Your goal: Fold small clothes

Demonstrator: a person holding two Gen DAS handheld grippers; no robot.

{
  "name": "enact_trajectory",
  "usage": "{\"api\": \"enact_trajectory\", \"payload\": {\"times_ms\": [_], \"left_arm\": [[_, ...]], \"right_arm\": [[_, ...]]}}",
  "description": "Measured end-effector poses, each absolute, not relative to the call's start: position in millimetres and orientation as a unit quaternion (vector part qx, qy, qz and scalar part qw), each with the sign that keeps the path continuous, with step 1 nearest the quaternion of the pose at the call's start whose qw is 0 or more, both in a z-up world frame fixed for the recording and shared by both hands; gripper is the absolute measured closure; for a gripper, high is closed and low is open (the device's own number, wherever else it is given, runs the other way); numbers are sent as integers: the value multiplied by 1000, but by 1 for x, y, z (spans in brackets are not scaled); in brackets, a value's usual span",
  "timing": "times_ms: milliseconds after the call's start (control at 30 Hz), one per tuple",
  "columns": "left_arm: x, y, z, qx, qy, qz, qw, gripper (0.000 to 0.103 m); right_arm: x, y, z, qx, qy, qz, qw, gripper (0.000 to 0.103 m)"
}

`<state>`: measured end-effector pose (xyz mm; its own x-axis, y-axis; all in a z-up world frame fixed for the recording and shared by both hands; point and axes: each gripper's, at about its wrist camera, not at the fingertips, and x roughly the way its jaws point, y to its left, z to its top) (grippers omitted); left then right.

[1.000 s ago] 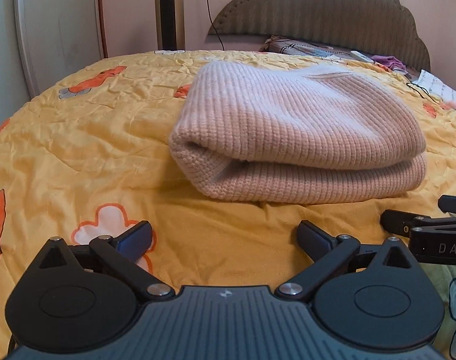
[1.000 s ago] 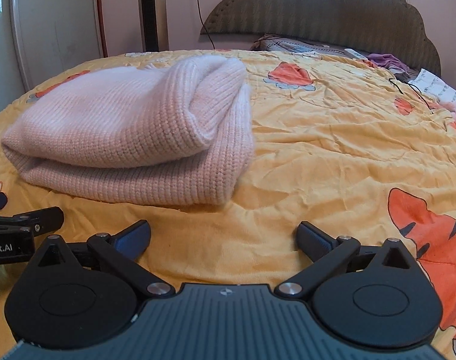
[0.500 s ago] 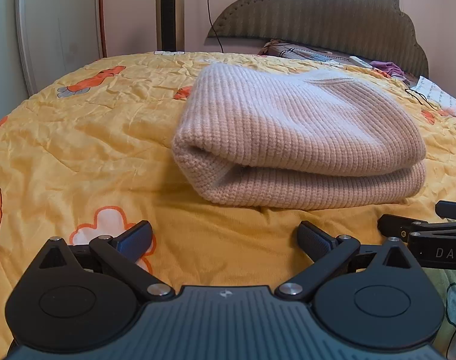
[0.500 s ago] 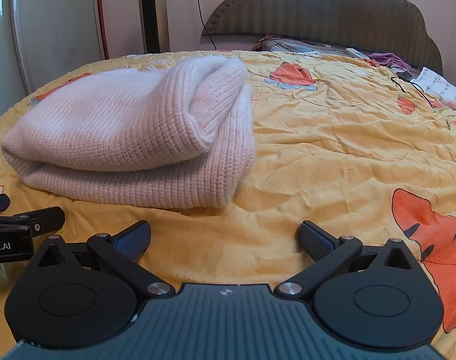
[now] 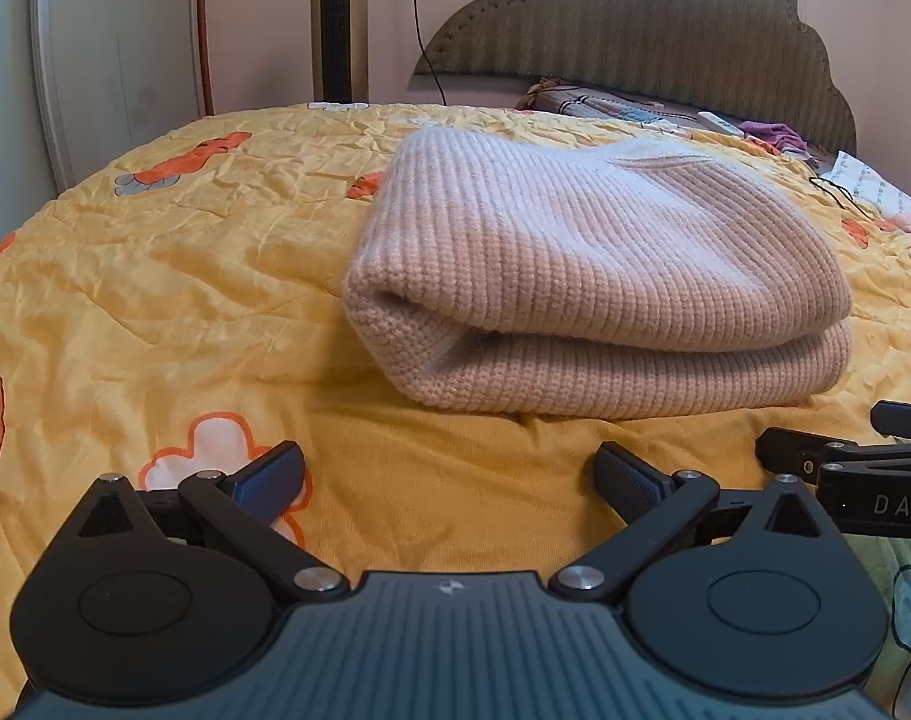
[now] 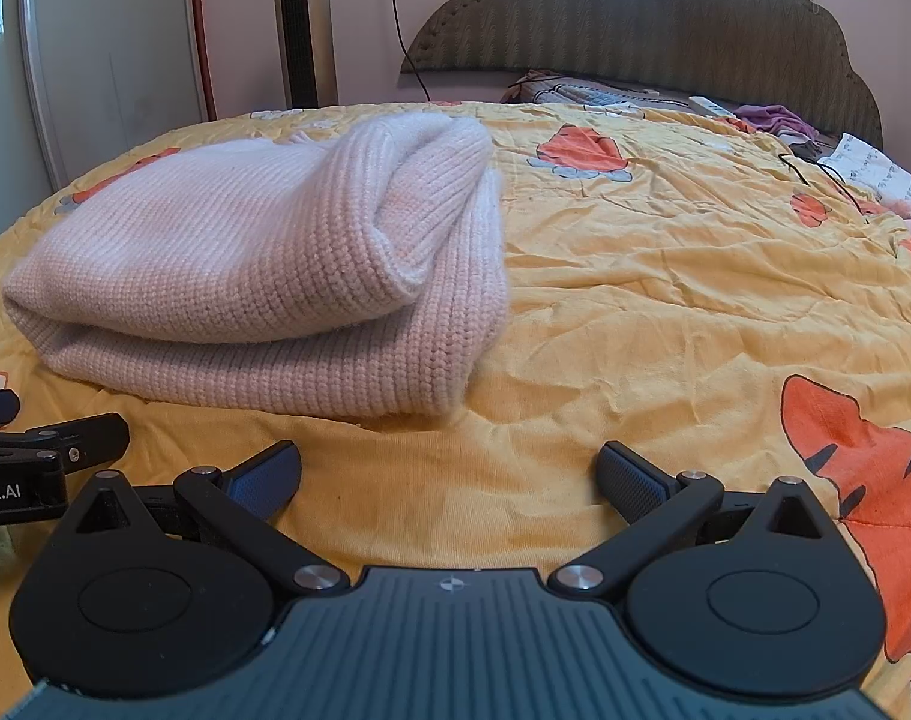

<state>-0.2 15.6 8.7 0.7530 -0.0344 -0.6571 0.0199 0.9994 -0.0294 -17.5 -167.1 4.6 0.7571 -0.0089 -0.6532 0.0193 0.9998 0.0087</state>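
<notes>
A pale pink knitted garment (image 5: 593,276) lies folded in a thick bundle on the yellow bedspread (image 5: 173,276). It also shows in the right wrist view (image 6: 263,276), at the left. My left gripper (image 5: 449,474) is open and empty, just in front of the bundle's near edge. My right gripper (image 6: 449,474) is open and empty, in front of the bundle's right end. Each gripper shows at the edge of the other's view: the right gripper (image 5: 863,462) and the left gripper (image 6: 29,450).
The bedspread (image 6: 695,276) has orange cartoon prints and wrinkles. A padded headboard (image 5: 635,30) stands at the back with pillows and small clothes (image 6: 773,117) below it. A tower fan (image 5: 338,18) and a white door (image 5: 119,60) stand at the back left.
Both grippers have drawn back and tilted up slightly, so the bundle sits a little lower in the views. The garment has not moved. Both stay open.
</notes>
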Motion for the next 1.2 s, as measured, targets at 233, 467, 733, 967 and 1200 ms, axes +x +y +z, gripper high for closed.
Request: {"api": "enact_trajectory", "payload": {"times_ms": [233,467,733,967,1200], "left_arm": [[0,16,9,-13,350,-15,936,0],[0,16,9,-14,350,-15,937,0],[0,16,9,-15,350,-16,937,0],[0,16,9,-14,350,-16,937,0],[0,16,9,-17,349,-16,937,0]], "right_arm": [[-17,-167,4,7,349,-8,937,1],[-18,-167,4,8,348,-8,937,1],[-18,-167,5,8,348,-8,937,1],[-18,-167,5,8,348,-8,937,1],[-18,-167,4,9,348,-8,937,1]]}}
